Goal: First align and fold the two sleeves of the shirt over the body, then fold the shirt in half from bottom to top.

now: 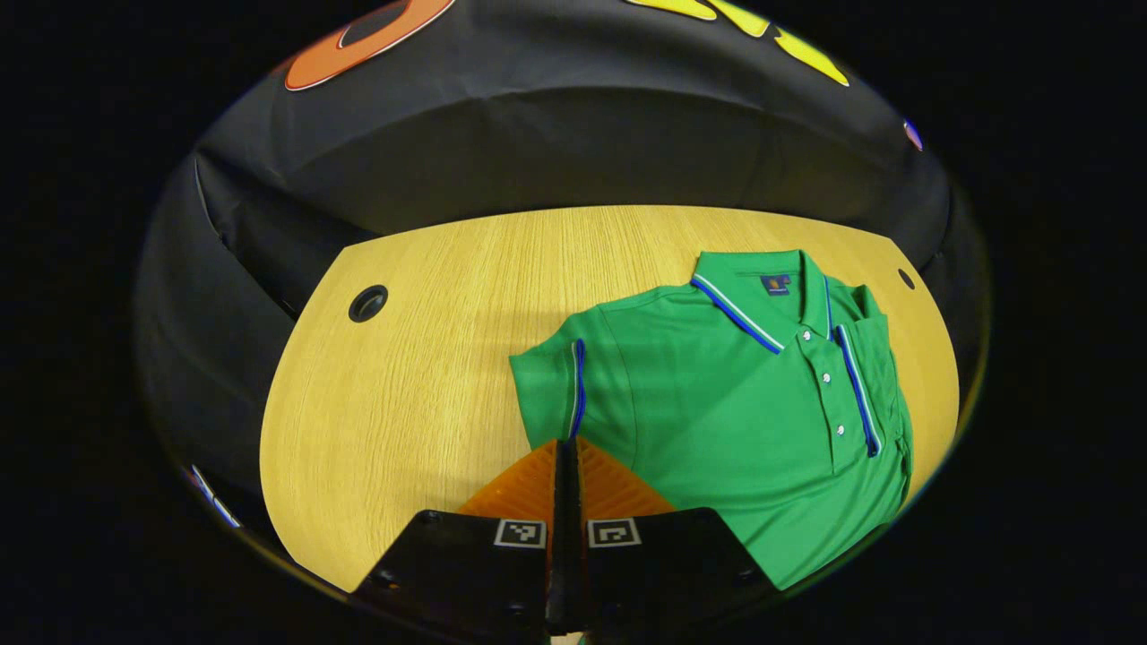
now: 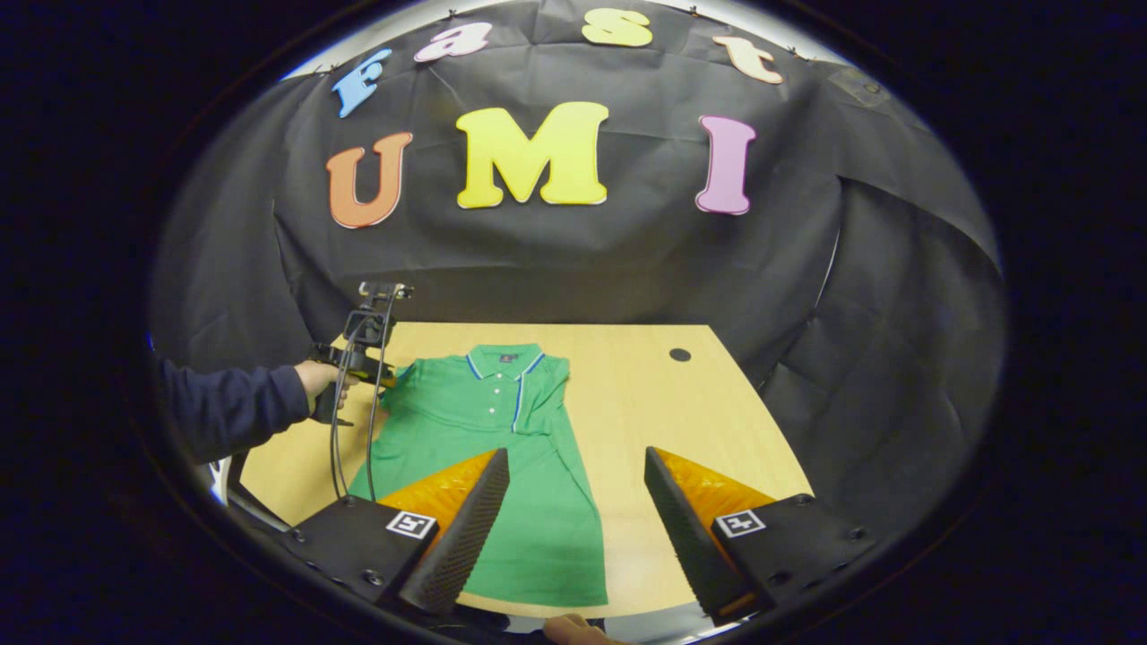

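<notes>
Left claw (image 1: 566,448) pressed together beside one green shirt's (image 1: 735,403) sleeve (image 1: 556,385); right claw (image 2: 573,502) spread above one bench (image 2: 645,403).

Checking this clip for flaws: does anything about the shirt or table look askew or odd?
Nothing stands out. The green shirt lies flat on the table, one sleeve folded over its body, the other sleeve still spread out.

One shirt, two grippers, one table

One green polo shirt (image 2: 502,448) lies on one wooden table (image 2: 645,403) (two round holes (image 1: 367,304) in its top); two grippers (image 2: 573,528), one sleeved hand (image 2: 318,381).
</notes>
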`<action>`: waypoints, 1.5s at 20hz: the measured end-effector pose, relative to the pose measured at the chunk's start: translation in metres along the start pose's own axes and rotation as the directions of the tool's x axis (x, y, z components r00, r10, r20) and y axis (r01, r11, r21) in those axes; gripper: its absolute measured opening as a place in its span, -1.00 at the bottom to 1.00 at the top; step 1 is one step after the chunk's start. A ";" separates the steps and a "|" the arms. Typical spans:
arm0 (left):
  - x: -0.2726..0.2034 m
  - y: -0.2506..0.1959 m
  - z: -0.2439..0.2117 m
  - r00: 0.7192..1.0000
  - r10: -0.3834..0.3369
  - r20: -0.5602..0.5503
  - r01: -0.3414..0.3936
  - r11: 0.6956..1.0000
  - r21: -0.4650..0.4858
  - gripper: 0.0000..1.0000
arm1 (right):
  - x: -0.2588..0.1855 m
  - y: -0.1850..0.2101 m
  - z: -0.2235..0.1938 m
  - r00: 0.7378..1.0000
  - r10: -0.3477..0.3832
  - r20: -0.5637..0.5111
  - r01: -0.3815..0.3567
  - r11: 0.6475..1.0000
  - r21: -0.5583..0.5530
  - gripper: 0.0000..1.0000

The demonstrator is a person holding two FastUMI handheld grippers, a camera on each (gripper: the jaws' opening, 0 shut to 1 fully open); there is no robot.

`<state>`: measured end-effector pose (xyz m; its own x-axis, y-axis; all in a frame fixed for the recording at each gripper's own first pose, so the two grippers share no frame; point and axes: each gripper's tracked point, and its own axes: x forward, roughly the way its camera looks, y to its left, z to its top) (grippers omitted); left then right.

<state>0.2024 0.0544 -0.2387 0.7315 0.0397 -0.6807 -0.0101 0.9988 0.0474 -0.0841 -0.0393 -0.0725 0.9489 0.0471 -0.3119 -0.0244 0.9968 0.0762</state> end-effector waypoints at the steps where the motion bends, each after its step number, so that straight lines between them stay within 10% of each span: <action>1: -0.003 -0.004 0.004 1.000 -0.005 0.012 0.005 1.000 0.005 -0.94 | 0.001 0.000 -0.002 1.000 0.003 -0.005 -0.003 1.000 0.003 0.93; 22: -0.001 -0.131 0.017 0.981 -0.195 -0.020 0.196 0.973 0.122 -0.91 | 0.011 -0.044 -0.032 0.992 -0.106 -0.067 0.108 0.994 0.024 0.94; 25: -0.012 -0.135 0.025 0.971 -0.237 0.018 0.234 0.967 0.102 -0.20 | 0.018 -0.050 -0.032 0.991 -0.114 -0.070 0.116 0.993 0.030 0.94; 27: -0.025 -0.132 0.024 0.970 -0.243 0.018 0.240 0.967 0.085 0.82 | 0.024 -0.050 -0.035 0.991 -0.106 -0.080 0.109 0.993 0.045 0.94; 30: -0.046 -0.118 0.019 0.975 -0.223 0.015 0.223 0.975 0.023 0.87 | 0.034 -0.048 -0.040 0.991 -0.087 -0.097 0.093 0.994 0.057 0.94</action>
<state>0.1823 -0.0654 -0.1991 0.7257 -0.1845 -0.6628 0.1688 0.9817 -0.0885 -0.0635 -0.0829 -0.1246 0.9124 -0.0337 -0.4078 0.0817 0.9915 0.1008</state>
